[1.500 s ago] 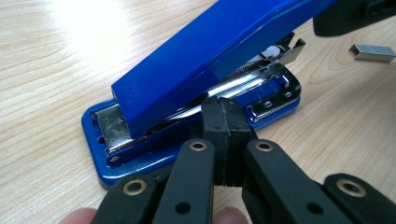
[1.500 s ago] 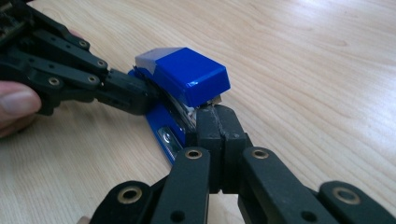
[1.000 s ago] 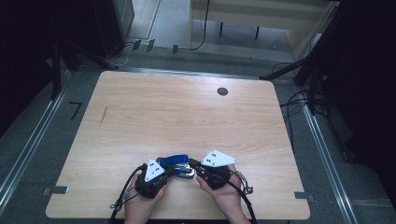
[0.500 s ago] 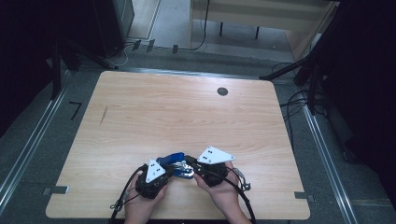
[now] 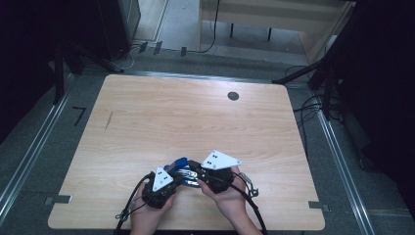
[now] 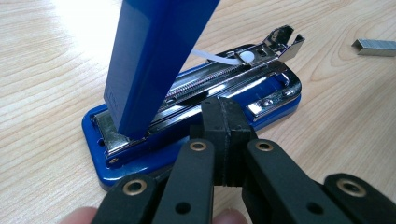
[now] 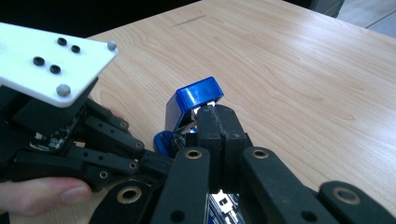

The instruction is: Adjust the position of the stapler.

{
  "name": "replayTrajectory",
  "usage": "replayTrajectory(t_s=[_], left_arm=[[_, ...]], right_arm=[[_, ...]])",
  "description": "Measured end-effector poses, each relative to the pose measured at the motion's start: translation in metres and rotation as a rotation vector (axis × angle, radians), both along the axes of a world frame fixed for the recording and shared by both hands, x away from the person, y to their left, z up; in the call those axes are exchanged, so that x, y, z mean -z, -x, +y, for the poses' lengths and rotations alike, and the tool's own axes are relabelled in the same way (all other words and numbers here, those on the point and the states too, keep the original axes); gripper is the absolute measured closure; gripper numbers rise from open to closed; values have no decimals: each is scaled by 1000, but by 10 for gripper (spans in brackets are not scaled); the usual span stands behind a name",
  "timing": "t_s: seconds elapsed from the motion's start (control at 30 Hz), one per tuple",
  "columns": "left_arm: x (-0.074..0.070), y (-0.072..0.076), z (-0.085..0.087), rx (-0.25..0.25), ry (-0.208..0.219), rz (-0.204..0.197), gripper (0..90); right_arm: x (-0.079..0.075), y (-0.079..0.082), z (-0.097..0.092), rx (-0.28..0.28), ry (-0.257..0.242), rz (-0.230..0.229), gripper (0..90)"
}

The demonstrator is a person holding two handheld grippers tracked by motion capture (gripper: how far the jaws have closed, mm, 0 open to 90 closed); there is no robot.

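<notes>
Blue stapler (image 6: 196,98) sits near the worktop's (image 5: 147,122) front edge, lid flipped up for reloading; left gripper (image 6: 223,135), jaws closed empty, pins its base while right gripper (image 7: 217,135), jaws closed empty, props the lid; staple strip (image 6: 376,46) waits beside.

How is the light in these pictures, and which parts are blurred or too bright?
High view: the table is evenly lit, the surroundings fall into darkness, and the blue stapler is small and soft. Left gripper view: glare washes out the wood at the top left; the stapler is sharp, the left tool close and slightly soft. Right gripper view: the white plate is overexposed.
</notes>
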State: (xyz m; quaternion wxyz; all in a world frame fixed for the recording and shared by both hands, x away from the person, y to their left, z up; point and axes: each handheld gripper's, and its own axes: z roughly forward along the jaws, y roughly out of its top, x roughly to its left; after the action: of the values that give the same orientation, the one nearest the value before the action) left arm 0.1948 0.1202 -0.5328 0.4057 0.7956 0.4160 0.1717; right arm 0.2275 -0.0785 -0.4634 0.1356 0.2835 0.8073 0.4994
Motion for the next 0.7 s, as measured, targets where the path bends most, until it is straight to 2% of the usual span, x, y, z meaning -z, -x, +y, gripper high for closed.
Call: replayTrajectory(t_s=[0.7], left_arm=[[0,0,-1,-3,-4,-5,900]], right_arm=[[-10,-4,23,-37,-17,-23,900]])
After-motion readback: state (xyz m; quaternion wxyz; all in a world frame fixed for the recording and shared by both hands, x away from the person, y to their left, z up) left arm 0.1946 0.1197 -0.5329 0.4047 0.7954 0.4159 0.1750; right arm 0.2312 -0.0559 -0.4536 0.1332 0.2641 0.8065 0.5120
